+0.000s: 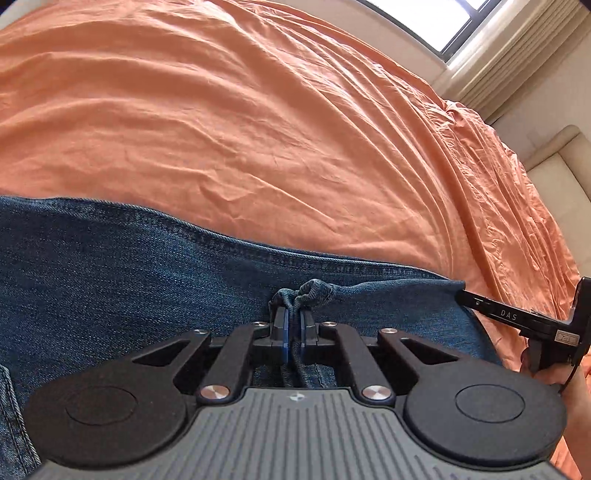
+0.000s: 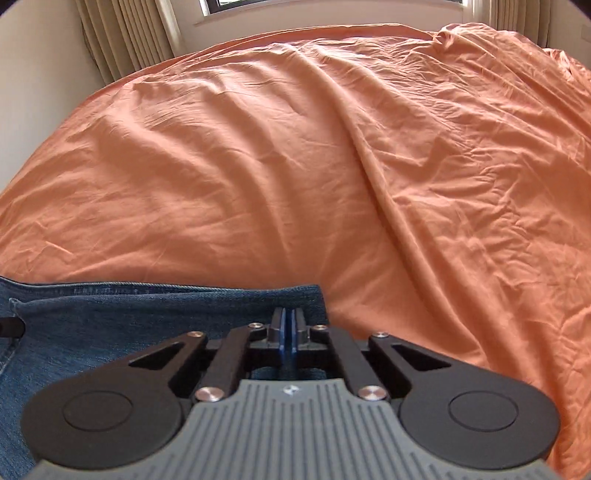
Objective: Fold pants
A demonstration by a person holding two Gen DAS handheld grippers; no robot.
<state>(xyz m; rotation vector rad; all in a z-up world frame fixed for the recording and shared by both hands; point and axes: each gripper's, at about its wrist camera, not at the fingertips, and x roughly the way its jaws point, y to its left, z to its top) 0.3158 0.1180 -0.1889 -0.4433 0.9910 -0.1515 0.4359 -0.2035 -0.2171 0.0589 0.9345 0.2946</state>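
A: Pants [image 1: 129,266] lie flat on the bed, on the orange sheet [image 1: 258,129]. We take the pants as our landmark. Their seamed far edge runs across the left wrist view, with bare sheet beyond it.

B: Confirmed. We see the left tool [image 1: 294,325] over the pants, just inside that far edge. Its jaws are drawn together on a bunched ridge of denim, and the blue pads [image 1: 284,328] press the fold from both sides. A strand of the cloth runs back between the fingers toward the tool body.

A: We place the right tool [image 2: 290,325] at the end of the pants, just inside the corner where the denim [image 2: 147,314] stops and the sheet [image 2: 332,166] begins. Its jaws stand fully together, pad against pad. We cannot tell from the right wrist view whether any denim is caught between them.

B: In the left wrist view, the right tool appears side-on, its dark finger tip touching the same corner of the pants. A hand [image 1: 554,373] holds that tool, off the pants and over the sheet.

A: Beyond the pants, past the far side of the bed, we note a window [image 1: 436,18] and pale curtains [image 2: 125,33].
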